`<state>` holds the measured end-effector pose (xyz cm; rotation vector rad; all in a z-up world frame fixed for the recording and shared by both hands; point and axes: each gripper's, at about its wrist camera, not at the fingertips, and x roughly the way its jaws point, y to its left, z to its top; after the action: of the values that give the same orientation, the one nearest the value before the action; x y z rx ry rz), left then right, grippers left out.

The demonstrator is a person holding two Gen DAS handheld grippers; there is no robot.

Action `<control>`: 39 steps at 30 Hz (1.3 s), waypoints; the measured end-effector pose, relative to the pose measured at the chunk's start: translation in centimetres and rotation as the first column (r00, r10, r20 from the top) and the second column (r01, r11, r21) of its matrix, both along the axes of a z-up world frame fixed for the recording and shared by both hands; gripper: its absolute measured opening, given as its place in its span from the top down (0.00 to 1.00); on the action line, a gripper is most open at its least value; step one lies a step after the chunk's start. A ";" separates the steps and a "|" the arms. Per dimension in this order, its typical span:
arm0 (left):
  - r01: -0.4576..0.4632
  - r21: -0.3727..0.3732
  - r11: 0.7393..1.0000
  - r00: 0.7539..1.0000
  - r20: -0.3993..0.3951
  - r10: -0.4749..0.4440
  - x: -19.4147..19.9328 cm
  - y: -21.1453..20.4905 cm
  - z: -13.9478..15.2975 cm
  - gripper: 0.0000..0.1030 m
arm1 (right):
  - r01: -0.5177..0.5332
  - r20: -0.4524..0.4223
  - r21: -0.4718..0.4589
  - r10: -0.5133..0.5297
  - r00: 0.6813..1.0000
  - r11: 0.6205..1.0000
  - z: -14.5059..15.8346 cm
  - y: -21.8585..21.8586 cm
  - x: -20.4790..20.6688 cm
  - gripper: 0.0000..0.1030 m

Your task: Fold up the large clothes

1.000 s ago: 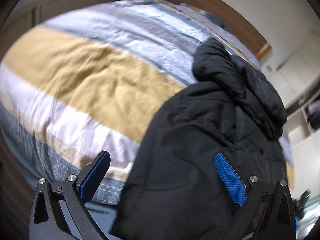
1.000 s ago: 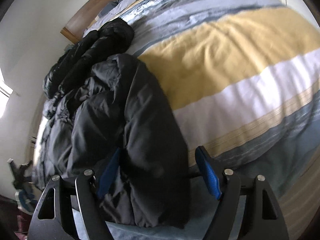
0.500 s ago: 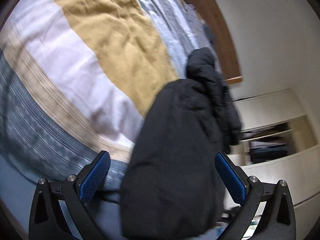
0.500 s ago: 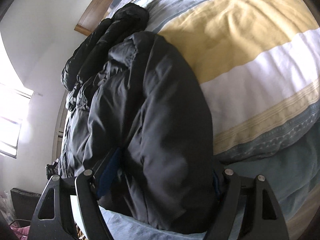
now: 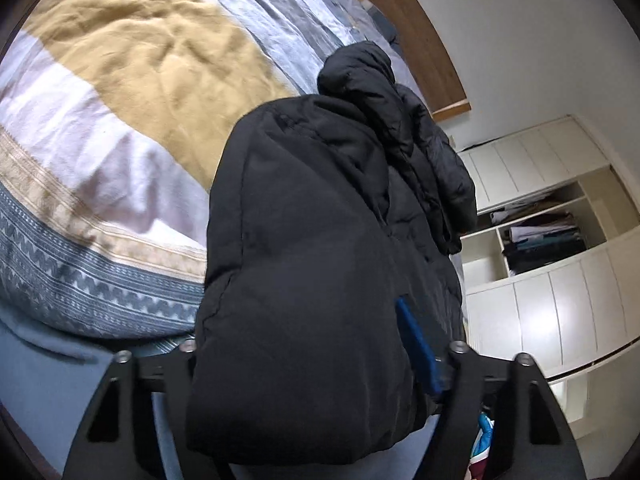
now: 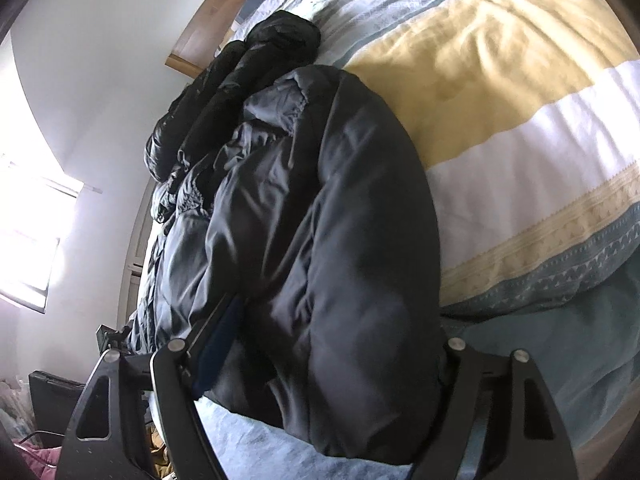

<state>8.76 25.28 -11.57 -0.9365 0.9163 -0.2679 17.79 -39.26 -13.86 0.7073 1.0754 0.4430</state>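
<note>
A large black padded jacket (image 5: 320, 248) lies along the edge of a bed, its hood end (image 5: 360, 68) far up toward the headboard. My left gripper (image 5: 316, 360) has its jaws around the jacket's near end; only the right blue pad (image 5: 416, 352) shows, pressed into the cloth. In the right wrist view the jacket (image 6: 344, 240) bulges between the jaws of my right gripper (image 6: 320, 352); the left blue pad (image 6: 220, 344) is against the fabric and the right pad is hidden behind it.
The bed has a striped duvet (image 5: 120, 92) in yellow, white and grey-blue. A wooden headboard (image 5: 424, 40) stands at the far end. White shelves with folded clothes (image 5: 540, 236) stand beside the bed. A bright window (image 6: 28, 232) is on the other side.
Both grippers have moved forward onto the jacket's near end and their jaws have closed in on it. The jacket now fills the space between the fingers in both views.
</note>
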 end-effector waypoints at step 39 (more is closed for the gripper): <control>-0.047 -0.151 0.987 0.967 0.239 0.083 16.0 1.6 16.4 0.88 | 0.069 0.340 0.307 -0.177 0.924 0.949 13.2 -3.0 13.4 0.84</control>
<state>24.80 26.84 4.86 -1.0397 0.6435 -0.3887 31.22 -42.24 -0.61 0.9070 0.6148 0.6036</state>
